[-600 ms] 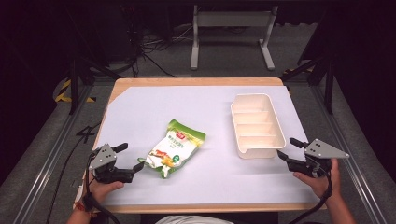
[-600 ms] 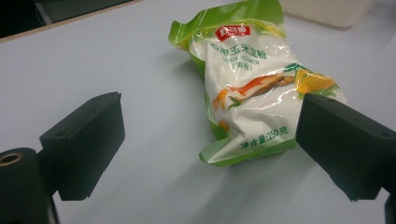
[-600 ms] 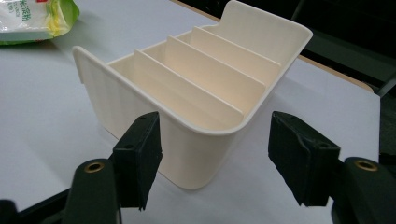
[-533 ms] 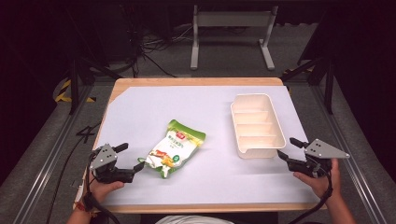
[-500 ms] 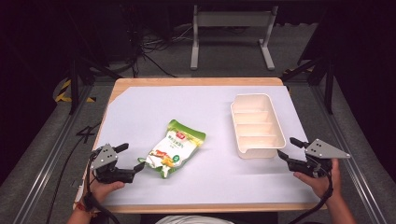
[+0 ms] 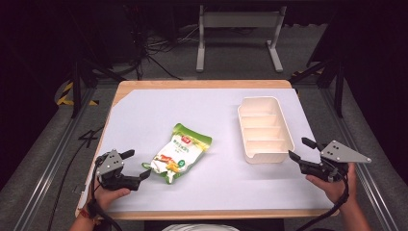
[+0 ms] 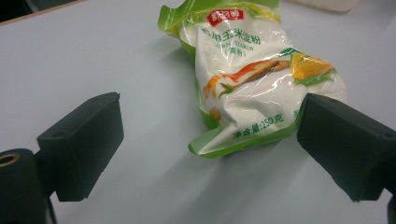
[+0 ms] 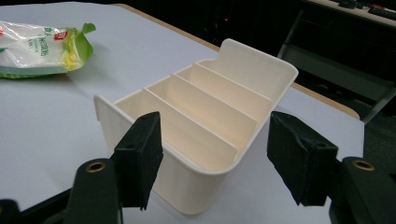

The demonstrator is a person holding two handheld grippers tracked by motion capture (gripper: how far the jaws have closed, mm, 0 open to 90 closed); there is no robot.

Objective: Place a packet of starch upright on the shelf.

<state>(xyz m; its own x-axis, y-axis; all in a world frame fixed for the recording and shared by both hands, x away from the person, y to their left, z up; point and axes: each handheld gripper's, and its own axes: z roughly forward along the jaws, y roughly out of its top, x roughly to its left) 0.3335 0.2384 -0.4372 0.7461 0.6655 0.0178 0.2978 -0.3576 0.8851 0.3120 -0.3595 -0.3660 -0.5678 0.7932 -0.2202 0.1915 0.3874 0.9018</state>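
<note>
Risk sits mostly on my left side. Left gripper (image 6: 136, 166) rests low on the table (image 6: 144, 115), jaws spread wide, with the near corner of the starch bag (image 6: 180, 151) just beside one jaw tip and nothing pinched. In the left gripper view the bag (image 7: 252, 84) lies off to the right jaw's side rather than centred between the jaws, its crimped bottom edge nearest me. If I close from here I judge I would catch only a fold of film at the corner; the powder inside would slump, the bag would hang and swing, and it could slip out on the lift. Pushing forward to centre it could instead shove the bag along the smooth white sheet.

Right gripper (image 6: 302, 150) is also open, moderately wide, holding nothing, just short of the near end of the cream divided tray (image 6: 264, 103). In the right gripper view the tray's near corner (image 8: 187, 186) sits between the jaws, apart from both pads as far as I can tell. The tray looks light; a nudge could skid or tip it, and a grip on one thin wall could twist it.

The compartments (image 8: 205, 112) look narrow against the bag, so I expect a tight fit.
</note>
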